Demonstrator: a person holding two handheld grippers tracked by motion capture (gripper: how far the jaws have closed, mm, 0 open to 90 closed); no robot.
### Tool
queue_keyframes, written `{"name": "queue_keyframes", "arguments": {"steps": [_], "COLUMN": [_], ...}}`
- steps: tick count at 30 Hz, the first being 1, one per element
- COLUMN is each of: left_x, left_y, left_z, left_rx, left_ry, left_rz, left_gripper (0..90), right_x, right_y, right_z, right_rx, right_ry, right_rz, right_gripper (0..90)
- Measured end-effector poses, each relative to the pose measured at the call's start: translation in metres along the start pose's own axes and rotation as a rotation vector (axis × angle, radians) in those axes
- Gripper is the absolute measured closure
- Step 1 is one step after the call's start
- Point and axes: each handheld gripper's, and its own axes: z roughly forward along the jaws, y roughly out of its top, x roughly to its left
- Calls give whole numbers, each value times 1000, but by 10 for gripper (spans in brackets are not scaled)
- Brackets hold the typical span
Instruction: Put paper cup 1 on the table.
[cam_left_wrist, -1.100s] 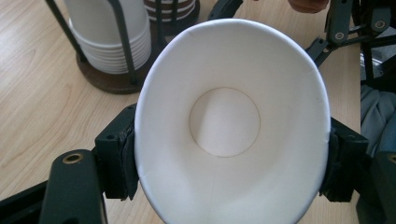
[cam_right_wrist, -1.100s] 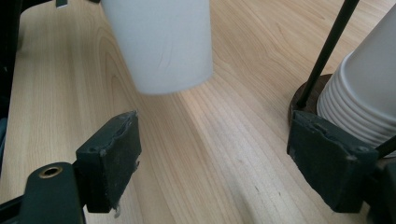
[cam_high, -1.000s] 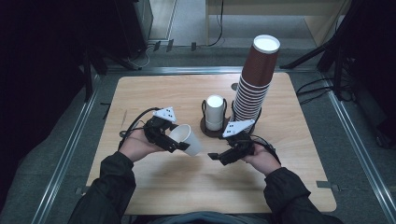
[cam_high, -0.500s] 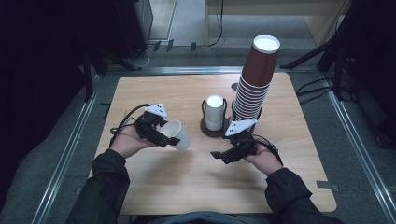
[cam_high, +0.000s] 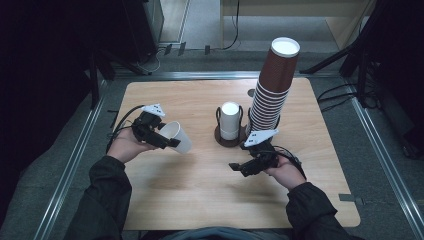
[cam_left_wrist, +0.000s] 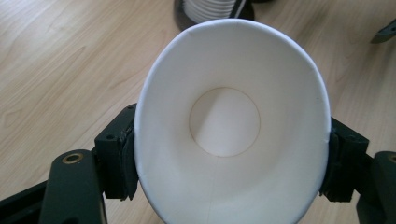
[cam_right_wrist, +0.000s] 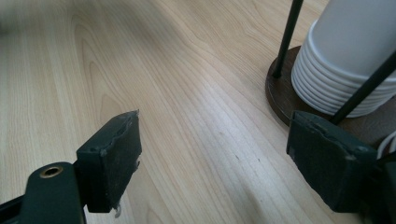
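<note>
Wooden table (cam_high: 200, 200), dark room around. White paper cup (cam_high: 176, 136) at nine o'clock from the cup rack (cam_high: 229, 136), pinched in left gripper (cam_high: 167, 142) jaws, wall already ovalled (light, flimsy, best held gently below rim). Right gripper (cam_high: 239, 167) jaws wide, empty.

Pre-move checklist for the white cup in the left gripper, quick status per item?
1. Left gripper clamped on the white cup: ok, pads press both sides and the rim is squeezed oval.
2. Cup empty: ok, bare bottom in the left gripper view.
3. Cup off the table: ok, held tilted above the wood, mouth toward the hand.
4. Right gripper free: ok, jaws apart, nothing between them.
5. White stack in the holder upright: ok.
6. Brown cup tower stable: cannot tell, it is tall and leans slightly.
</note>
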Motion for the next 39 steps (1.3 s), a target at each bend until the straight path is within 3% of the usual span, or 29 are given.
{"name": "queue_keyframes", "arguments": {"steps": [19,29,31,35,39], "left_x": [36,53,56,60,64], "left_y": [-24,-35,-36,-39,-41], "left_z": [-10,-11,-9,-8,-5], "left_rx": [59,107,129,127,154], "left_ry": [138,235,267,281,313], "left_rz": [-100,-190,-195,-199,-207], "left_gripper": [231,223,222,217,214], "right_x": [-1,-2,-1,-1,-1], "right_y": [-6,-6,-6,-6,-7], "right_z": [-7,-6,-5,-5,-4], "right_rx": [-11,-4,-1,2,4], "right_ry": [-16,-16,-14,-11,-11], "right_rz": [15,13,10,9,9], "right_gripper": [183,184,184,184,185]}}
